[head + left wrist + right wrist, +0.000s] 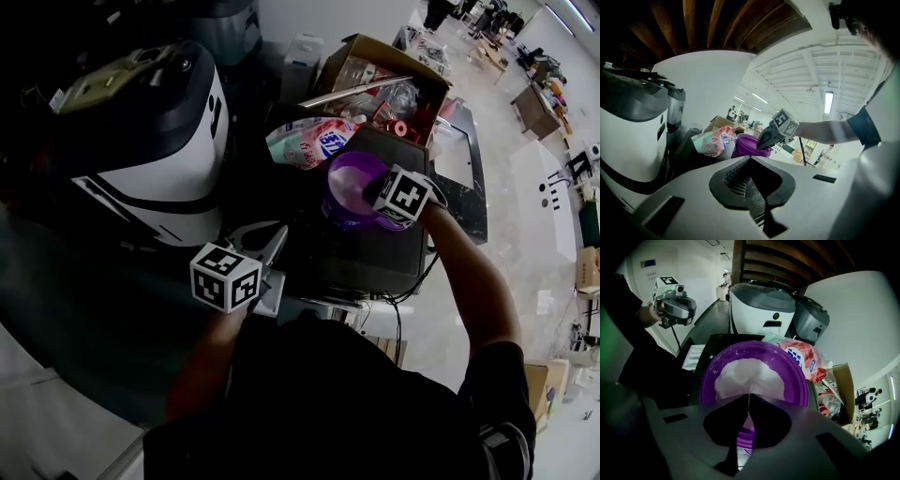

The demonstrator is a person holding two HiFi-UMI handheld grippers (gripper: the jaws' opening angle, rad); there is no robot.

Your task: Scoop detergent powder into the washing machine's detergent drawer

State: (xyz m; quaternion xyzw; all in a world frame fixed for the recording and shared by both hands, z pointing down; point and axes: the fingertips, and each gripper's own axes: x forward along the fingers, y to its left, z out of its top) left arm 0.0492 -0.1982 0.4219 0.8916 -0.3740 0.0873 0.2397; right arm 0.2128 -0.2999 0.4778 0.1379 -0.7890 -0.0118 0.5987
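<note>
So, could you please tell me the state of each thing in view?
Purple tub: upright, lidless, holding white powder.
Detergent bag: crumpled, lying beside the tub.
Cardboard box: flaps open, full of items.
Left gripper: jaws together, empty.
Right gripper: jaws together, above the powder.

A dark flat top (366, 258) carries a purple tub (345, 192) near its far edge. A pink-and-white bag (305, 141) lies at the tub's 11 o'clock, just beside it.
</note>
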